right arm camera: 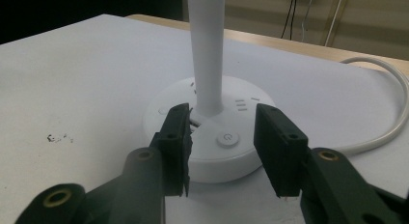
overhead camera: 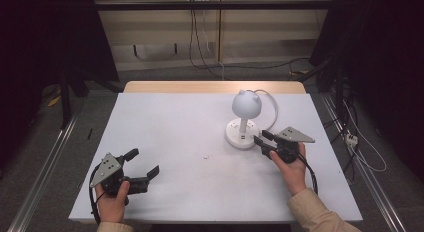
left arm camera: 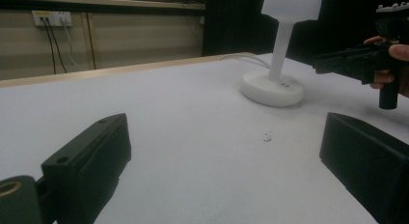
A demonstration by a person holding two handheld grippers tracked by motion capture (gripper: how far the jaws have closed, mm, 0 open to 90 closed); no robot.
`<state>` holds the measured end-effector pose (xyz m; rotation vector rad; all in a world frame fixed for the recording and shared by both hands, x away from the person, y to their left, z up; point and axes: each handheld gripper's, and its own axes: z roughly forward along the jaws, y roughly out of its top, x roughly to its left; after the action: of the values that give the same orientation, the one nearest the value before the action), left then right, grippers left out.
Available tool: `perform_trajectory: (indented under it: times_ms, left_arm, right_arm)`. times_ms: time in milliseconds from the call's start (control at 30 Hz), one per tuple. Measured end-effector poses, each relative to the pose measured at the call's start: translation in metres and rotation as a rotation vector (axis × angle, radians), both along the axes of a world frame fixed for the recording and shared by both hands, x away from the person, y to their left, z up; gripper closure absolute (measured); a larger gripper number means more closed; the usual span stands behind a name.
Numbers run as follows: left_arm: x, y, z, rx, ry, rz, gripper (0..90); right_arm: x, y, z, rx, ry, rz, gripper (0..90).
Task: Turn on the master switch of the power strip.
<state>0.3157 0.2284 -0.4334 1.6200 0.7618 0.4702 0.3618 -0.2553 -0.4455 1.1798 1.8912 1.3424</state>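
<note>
Your right gripper (right arm camera: 222, 151) hovers over the round base of the white plastic desk lamp (overhead camera: 243, 123) at the white table's (overhead camera: 165, 142) right side, jaws apart, clamping nothing. Your left gripper (overhead camera: 142, 164) rests near the table's left front corner, jaws wide apart and holding nothing.

Light: dim room, soft overhead glow on the white cloth-covered table (overhead camera: 165, 142) (surroundings black).
Shadows: faint.
Focus: near black jaws blurred.

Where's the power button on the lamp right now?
In the right gripper view, the power button sits on the lamp base, just in front of the stem, between the right tongs' open jaws.
</note>
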Motion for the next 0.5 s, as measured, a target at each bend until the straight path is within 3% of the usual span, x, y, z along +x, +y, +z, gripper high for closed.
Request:
perform_trajectory:
  times_ms: [500]
  left_arm:
    - [0.0006, -0.0006, -0.0007, -0.004, 0.001, -0.008, 3.7]
  right_arm:
    - [0.0061, 0.0048, 0.0005, 0.001, 0.023, 0.02, 68.6]
